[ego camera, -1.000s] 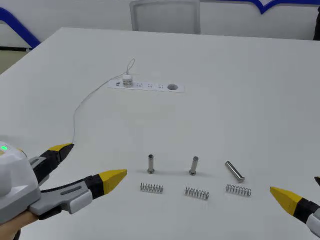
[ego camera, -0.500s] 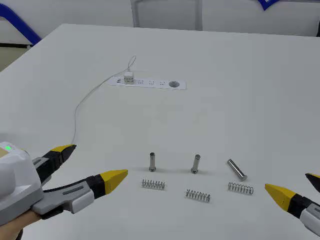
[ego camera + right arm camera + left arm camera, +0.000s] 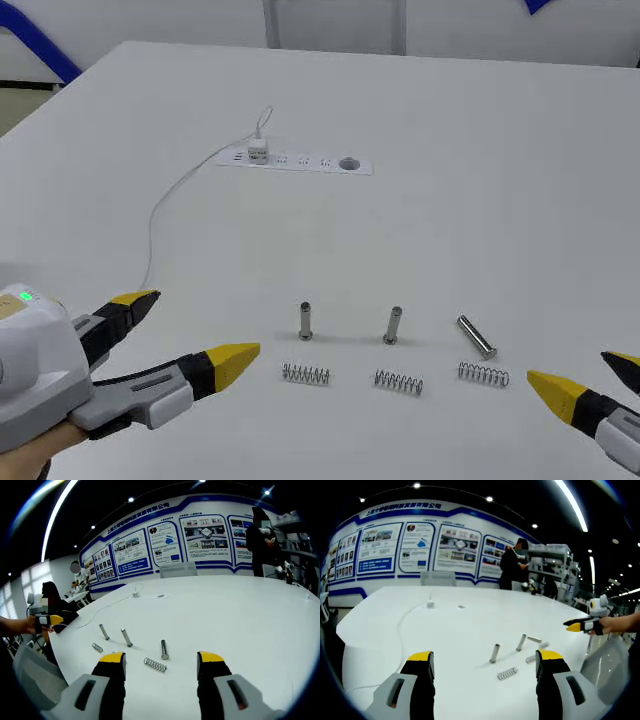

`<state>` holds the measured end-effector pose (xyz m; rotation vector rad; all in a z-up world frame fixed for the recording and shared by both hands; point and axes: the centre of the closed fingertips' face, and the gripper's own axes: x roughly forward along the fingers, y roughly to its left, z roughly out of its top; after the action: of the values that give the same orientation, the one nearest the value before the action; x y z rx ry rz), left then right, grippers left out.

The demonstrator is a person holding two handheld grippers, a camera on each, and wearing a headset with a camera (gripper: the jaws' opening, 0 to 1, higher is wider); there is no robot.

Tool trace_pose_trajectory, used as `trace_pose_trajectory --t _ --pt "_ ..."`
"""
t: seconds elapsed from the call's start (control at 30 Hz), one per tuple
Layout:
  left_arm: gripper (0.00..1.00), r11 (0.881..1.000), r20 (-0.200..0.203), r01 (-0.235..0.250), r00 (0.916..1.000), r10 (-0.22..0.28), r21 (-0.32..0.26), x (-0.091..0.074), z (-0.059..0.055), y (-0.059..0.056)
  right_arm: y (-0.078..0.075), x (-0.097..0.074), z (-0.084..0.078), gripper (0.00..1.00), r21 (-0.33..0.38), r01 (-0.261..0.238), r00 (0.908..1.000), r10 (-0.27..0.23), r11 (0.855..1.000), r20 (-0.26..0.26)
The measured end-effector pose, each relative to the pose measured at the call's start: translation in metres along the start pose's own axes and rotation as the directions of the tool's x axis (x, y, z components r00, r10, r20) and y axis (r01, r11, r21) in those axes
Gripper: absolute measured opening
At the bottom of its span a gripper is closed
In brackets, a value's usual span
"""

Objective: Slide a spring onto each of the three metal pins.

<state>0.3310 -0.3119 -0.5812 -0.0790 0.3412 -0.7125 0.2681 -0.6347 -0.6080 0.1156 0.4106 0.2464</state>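
Three pins sit in a left-to-right row on the near part of the table (image 3: 480, 120), each with a spring just near of it. The left pin (image 3: 305, 320) stands upright with the left spring (image 3: 306, 374) in front. The middle pin (image 3: 393, 325) stands too, leaning slightly, with the middle spring (image 3: 398, 381) in front. The right pin (image 3: 475, 337) lies on its side, and the right spring (image 3: 484, 375) lies just beside its near end. No spring is on a pin, so I count zero of three done. The one-to-one layout looks deliberate: each spring lies crosswise beside its own pin, open to a pinch across the coils from the near side. The left tongs (image 3: 188, 327) hover at near left, well apart from the left spring, spread wide and carrying nothing. The left gripper view shows a bare gap between the jaws, which point toward the row. The right tongs (image 3: 580, 372) hover at near right, near the right spring, likewise wide open and empty. The tongs flank the row, probably so that one can steady a pin while the other threads a spring. The lying pin likely needs lifting first, and it may roll. The springs are small and could pop out of a pinch. The power strip (image 3: 297, 161) and its cable (image 3: 150, 245) lie far off, clear of the work.
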Motion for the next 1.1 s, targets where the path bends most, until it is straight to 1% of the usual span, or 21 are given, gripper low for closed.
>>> trace_pose_trajectory --t 0.1,0.17,0.2,0.3,0.5,0.6,0.7,0.77,0.87,0.93,1.1 --pt "0.85 1.000 -0.001 0.010 0.9999 -0.010 0.002 0.002 0.000 -0.003 0.000 0.005 0.000 0.58 -0.009 -0.008 0.9999 0.008 1.000 -0.014" --pt "0.85 1.000 -0.006 0.014 0.9999 -0.014 0.005 0.003 0.000 -0.004 0.002 0.008 0.001 0.57 -0.033 -0.025 0.9994 0.024 0.999 -0.025" --pt "0.85 1.000 -0.007 0.017 0.9998 -0.016 0.006 0.004 0.000 -0.005 0.002 0.009 0.002 0.57 -0.038 -0.025 0.9994 0.024 0.999 -0.027" --pt "0.85 1.000 0.001 0.025 0.9997 -0.025 0.002 0.005 0.001 -0.007 0.002 0.012 0.005 0.57 -0.030 -0.036 0.9989 0.035 0.999 -0.032" --pt "0.85 0.999 -0.002 0.034 0.9994 -0.034 0.005 0.008 0.001 -0.009 0.005 0.021 0.004 0.57 -0.057 -0.055 0.9966 0.051 0.997 -0.064" --pt "0.85 0.999 -0.004 0.040 0.9992 -0.040 0.008 0.010 0.001 -0.010 0.008 0.026 0.008 0.56 -0.067 -0.065 0.9963 0.061 0.996 -0.061" --pt "0.85 0.999 -0.003 0.046 0.9989 -0.046 0.012 0.010 0.001 -0.011 0.010 0.034 0.009 0.56 -0.078 -0.084 0.9944 0.078 0.993 -0.071" --pt "0.85 0.999 -0.002 0.049 0.9988 -0.048 0.011 0.010 0.001 -0.011 0.013 0.039 0.009 0.56 -0.098 -0.097 0.9925 0.089 0.990 -0.084" --pt "0.85 0.999 -0.002 0.048 0.9988 -0.048 0.005 0.010 0.001 -0.009 0.014 0.045 0.008 0.55 -0.112 -0.101 0.9906 0.089 0.989 -0.103" --pt "0.85 0.999 0.020 0.042 0.9989 -0.042 -0.015 0.010 0.005 -0.006 0.015 0.051 0.008 0.53 -0.123 -0.109 0.9884 0.094 0.986 -0.119" --pt "0.85 0.999 0.028 0.040 0.9988 -0.040 -0.019 0.010 0.008 -0.005 0.019 0.060 0.011 0.52 -0.149 -0.117 0.9863 0.097 0.982 -0.134"
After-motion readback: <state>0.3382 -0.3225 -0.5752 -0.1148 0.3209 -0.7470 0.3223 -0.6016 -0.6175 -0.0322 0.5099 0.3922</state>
